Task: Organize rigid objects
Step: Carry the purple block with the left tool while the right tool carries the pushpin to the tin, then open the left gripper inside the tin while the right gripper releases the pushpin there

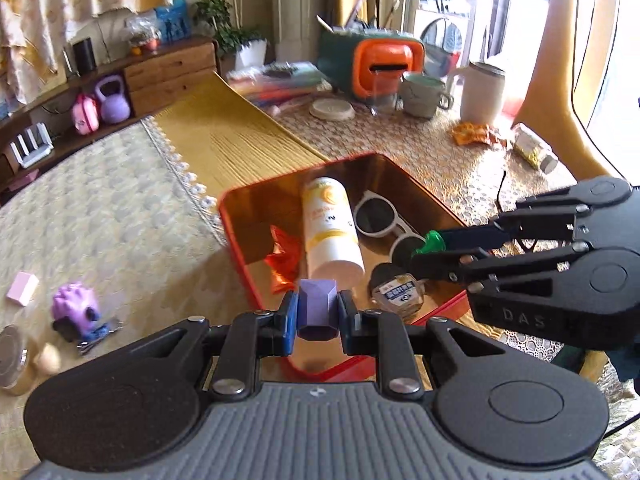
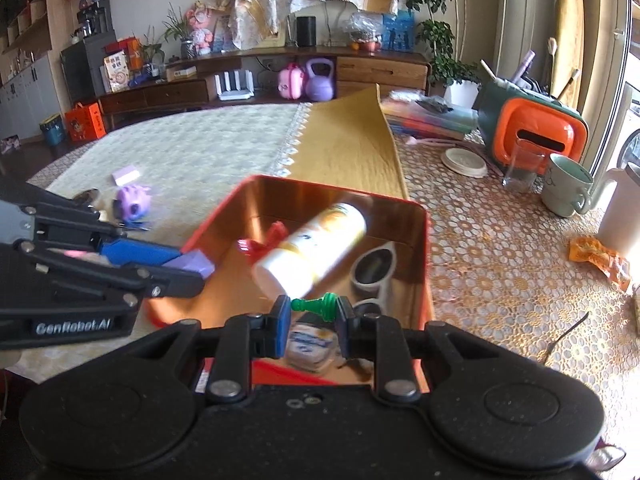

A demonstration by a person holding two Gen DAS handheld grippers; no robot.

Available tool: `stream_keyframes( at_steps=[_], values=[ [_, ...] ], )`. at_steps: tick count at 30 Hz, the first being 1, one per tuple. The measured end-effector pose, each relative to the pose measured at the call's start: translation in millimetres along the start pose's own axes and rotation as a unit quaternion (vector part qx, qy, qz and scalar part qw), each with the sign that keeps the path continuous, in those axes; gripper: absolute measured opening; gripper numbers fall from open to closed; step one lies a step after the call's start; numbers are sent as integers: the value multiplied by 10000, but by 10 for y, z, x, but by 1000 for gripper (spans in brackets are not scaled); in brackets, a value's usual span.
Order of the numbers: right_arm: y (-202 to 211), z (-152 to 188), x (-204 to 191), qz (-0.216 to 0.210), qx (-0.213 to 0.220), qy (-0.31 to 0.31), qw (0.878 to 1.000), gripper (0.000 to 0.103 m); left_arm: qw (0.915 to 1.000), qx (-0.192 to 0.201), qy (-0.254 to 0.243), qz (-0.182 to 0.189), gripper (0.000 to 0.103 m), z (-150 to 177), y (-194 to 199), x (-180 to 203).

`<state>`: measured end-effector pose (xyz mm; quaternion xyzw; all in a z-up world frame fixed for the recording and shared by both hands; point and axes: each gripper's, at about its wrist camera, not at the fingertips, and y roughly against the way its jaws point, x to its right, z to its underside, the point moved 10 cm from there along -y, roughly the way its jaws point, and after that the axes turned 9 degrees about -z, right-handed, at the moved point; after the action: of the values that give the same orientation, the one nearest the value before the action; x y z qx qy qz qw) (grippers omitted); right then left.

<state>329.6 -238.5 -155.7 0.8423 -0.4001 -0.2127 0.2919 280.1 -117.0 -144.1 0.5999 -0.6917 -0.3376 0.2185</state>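
A red metal tin (image 1: pixel 240 256) (image 2: pixel 420 216) lies open on the table. Inside lie a white and yellow bottle (image 1: pixel 330 232) (image 2: pixel 316 248), white sunglasses (image 1: pixel 380 216) (image 2: pixel 374 266), a red wrapper (image 1: pixel 284 260) (image 2: pixel 264 240) and a small labelled jar (image 1: pixel 398 294) (image 2: pixel 308 346). My left gripper (image 1: pixel 318 314) (image 2: pixel 188 268) is shut on a purple block (image 1: pixel 317 312) (image 2: pixel 194 262) over the tin's near left edge. My right gripper (image 2: pixel 312 320) (image 1: pixel 424 246) is shut on a green chess pawn (image 2: pixel 316 304) (image 1: pixel 432 242) above the tin.
On the left cloth lie a purple toy (image 1: pixel 74 306) (image 2: pixel 132 202), a pink eraser (image 1: pixel 22 288) (image 2: pixel 126 174) and a round tin (image 1: pixel 10 354). At the back right stand an orange and green case (image 1: pixel 380 62) (image 2: pixel 536 128), a glass (image 2: pixel 522 164), a mug (image 1: pixel 424 94) (image 2: pixel 566 184) and a white jug (image 1: pixel 482 92).
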Motion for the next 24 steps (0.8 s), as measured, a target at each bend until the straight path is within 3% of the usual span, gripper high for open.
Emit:
stream_keyframes(
  at_steps=[13, 24],
  values=[
    [-333, -19, 247, 72, -407, 277, 9988, 23, 9978, -659, -112, -16, 20, 62, -457, 182],
    [-441, 42, 278, 51, -627, 303, 9976, 23, 9960, -870, -177, -71, 21, 77, -599, 238]
  ],
)
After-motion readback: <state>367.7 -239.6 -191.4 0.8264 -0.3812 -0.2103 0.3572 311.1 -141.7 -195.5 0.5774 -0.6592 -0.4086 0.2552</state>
